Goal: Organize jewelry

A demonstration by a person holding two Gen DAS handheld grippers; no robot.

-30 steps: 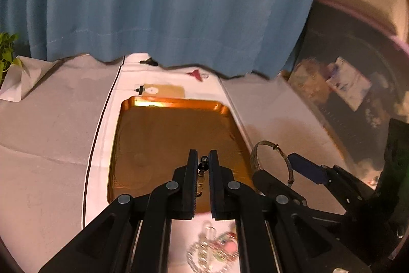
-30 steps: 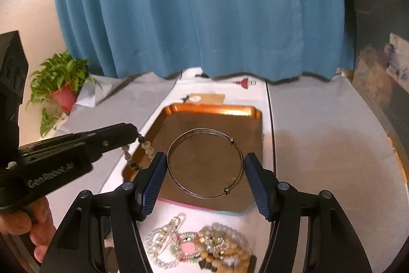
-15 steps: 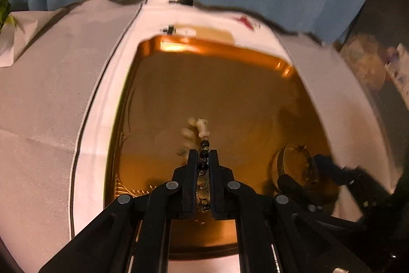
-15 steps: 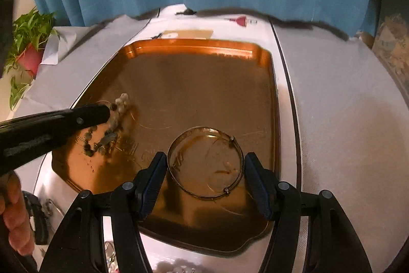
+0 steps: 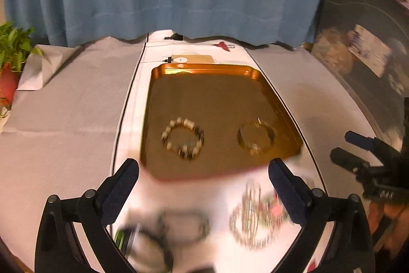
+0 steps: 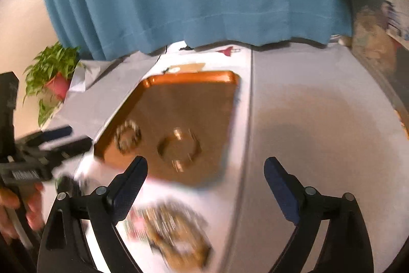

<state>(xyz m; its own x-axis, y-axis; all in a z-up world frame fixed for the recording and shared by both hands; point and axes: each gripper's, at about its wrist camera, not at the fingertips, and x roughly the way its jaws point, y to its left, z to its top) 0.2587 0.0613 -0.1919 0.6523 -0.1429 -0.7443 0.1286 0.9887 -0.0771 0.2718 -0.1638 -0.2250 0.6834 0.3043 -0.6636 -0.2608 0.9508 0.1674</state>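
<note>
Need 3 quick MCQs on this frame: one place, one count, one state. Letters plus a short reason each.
1. Where does the beaded bracelet lie?
A. In the tray, left of the bangle
B. On the cloth beside the plant
C. Between the left gripper's fingers

2. How many pieces lie in the copper tray?
A. None
B. Two
C. Five

3. What state is the right gripper in?
A. Shut on the bangle
B. Shut on nothing
C. Open, holding nothing

Answers:
1 A: the left wrist view shows it on the tray floor with the metal bangle to its right.
2 B: only the bracelet and bangle are inside.
3 C: its fingers stand wide apart with nothing between them.
</note>
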